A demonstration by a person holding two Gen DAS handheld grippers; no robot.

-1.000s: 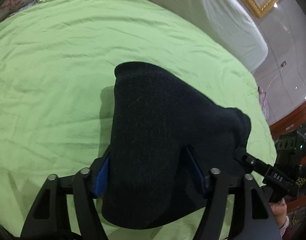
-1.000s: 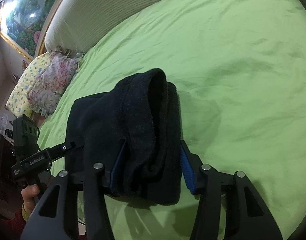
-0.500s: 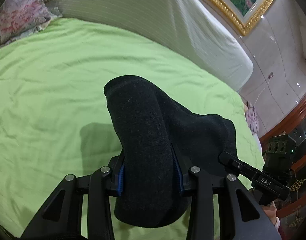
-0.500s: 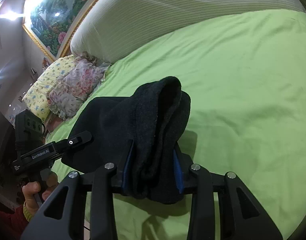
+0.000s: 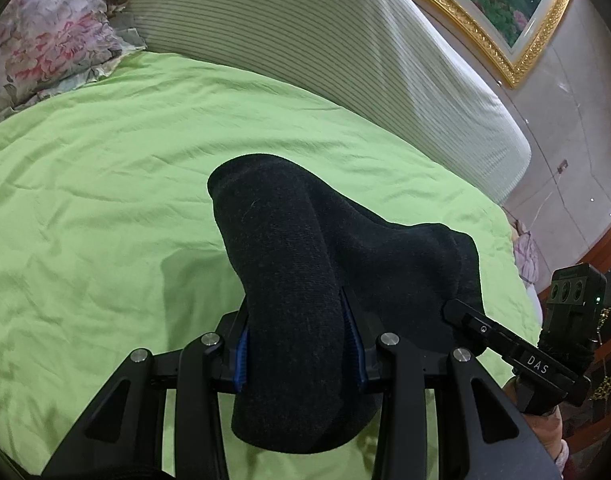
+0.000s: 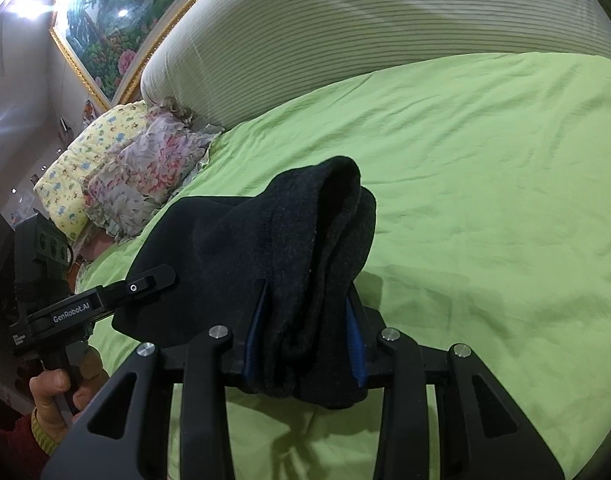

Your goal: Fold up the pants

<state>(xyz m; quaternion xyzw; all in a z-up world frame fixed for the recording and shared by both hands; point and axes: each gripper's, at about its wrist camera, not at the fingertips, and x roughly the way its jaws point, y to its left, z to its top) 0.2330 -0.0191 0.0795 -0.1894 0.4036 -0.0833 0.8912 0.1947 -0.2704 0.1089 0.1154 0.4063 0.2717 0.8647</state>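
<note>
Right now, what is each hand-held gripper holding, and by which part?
Both clamp the folded black knit pants: the left hand-held gripper on one bunched end, the right hand-held gripper on the opposite end. Which end is the waistband cannot be told.

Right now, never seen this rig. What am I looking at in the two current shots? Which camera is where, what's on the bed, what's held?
No robot arm here: a person carries a two-fingered tool in each hand, each with a fisheye camera looking along its fingers.

Left wrist view: the left hand-held gripper is clamped on a bunched end of dark folded pants. The right hand-held gripper reaches in from the right edge.

Right wrist view: the right one is clamped on the other end of the same pants, with the left tool at the left edge.

Below is a green bedsheet. Behind it are a striped headboard cushion and floral pillows.
</note>
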